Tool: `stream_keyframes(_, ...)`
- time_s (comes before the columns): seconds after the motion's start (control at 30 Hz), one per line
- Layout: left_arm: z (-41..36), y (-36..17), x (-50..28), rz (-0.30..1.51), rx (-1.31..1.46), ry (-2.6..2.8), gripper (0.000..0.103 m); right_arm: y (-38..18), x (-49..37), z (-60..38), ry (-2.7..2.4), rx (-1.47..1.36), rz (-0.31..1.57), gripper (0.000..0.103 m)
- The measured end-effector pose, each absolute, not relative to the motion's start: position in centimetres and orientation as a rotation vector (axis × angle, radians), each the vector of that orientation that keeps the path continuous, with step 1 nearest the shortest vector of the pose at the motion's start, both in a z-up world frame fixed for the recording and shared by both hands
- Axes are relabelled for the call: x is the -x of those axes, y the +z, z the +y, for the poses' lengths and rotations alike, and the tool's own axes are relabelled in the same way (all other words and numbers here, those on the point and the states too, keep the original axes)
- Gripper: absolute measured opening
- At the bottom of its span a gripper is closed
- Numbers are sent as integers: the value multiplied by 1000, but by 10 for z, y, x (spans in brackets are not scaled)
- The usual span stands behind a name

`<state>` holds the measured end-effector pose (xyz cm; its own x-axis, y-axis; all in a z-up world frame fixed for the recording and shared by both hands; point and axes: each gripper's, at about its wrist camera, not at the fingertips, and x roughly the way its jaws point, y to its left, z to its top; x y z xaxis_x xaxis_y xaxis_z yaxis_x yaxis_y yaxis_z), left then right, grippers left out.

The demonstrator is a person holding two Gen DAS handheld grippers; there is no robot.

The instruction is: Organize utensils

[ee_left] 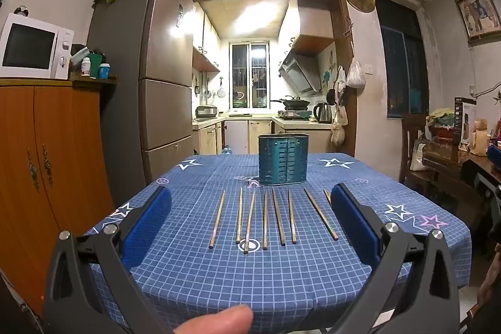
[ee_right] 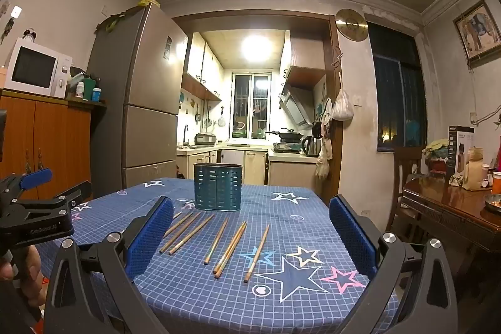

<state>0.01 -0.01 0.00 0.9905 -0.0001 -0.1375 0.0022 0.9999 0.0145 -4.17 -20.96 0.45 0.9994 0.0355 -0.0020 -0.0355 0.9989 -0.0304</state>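
Note:
Several wooden chopsticks (ee_left: 265, 219) lie side by side on the blue checked tablecloth (ee_left: 250, 280); they also show in the right wrist view (ee_right: 216, 240). A teal perforated utensil holder (ee_left: 283, 159) stands upright behind them, seen too in the right wrist view (ee_right: 218, 187). My left gripper (ee_left: 250, 201) is open and empty, held above the near table edge. My right gripper (ee_right: 250, 212) is open and empty, to the right of the chopsticks' near ends. The left gripper (ee_right: 47, 187) shows at the left edge of the right wrist view.
A wooden cabinet (ee_left: 47, 161) with a microwave (ee_left: 34, 47) stands left, a fridge (ee_left: 156, 83) beside it. A dark wooden side table (ee_right: 454, 205) with clutter and a chair (ee_right: 407, 171) stand right. The kitchen lies behind the table.

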Motion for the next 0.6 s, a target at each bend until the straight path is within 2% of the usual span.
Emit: stream_keyframes(0.6,-1,-3,-12,131,-56,-18,98,4,35,-207,35,32,1,100)
